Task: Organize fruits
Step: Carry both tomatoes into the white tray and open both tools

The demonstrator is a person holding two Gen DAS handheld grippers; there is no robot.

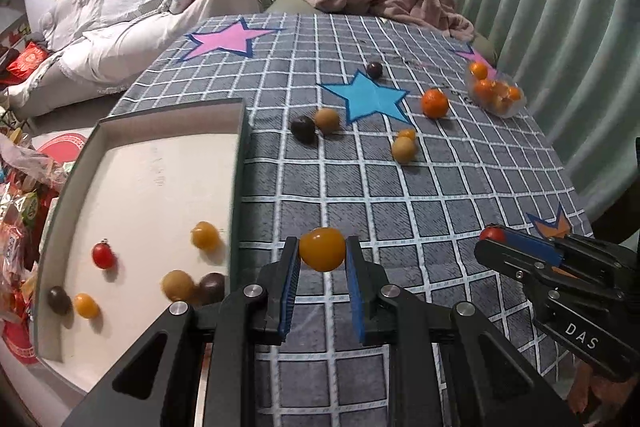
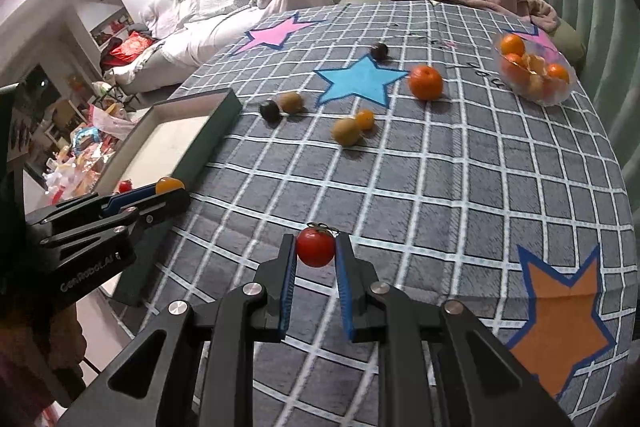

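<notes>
My left gripper (image 1: 322,255) clamps a round yellow-orange tomato (image 1: 322,249), right gripper (image 2: 316,254) a red cherry tomato (image 2: 315,247); next, I carry both left into the white-lined grey tray (image 1: 152,163).

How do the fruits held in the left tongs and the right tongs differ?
The left tongs hold a yellow-orange tomato without a stem; the right tongs hold a red tomato with a green stem. Both are small, round and pinched between blue pads.

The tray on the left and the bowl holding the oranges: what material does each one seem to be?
The tray looks like stiff cardboard or thin board: matte dark walls, flat white floor, sharp folded corners. The bowl looks like clear thin plastic, possibly glass: the oranges show through its glossy wall.
</notes>
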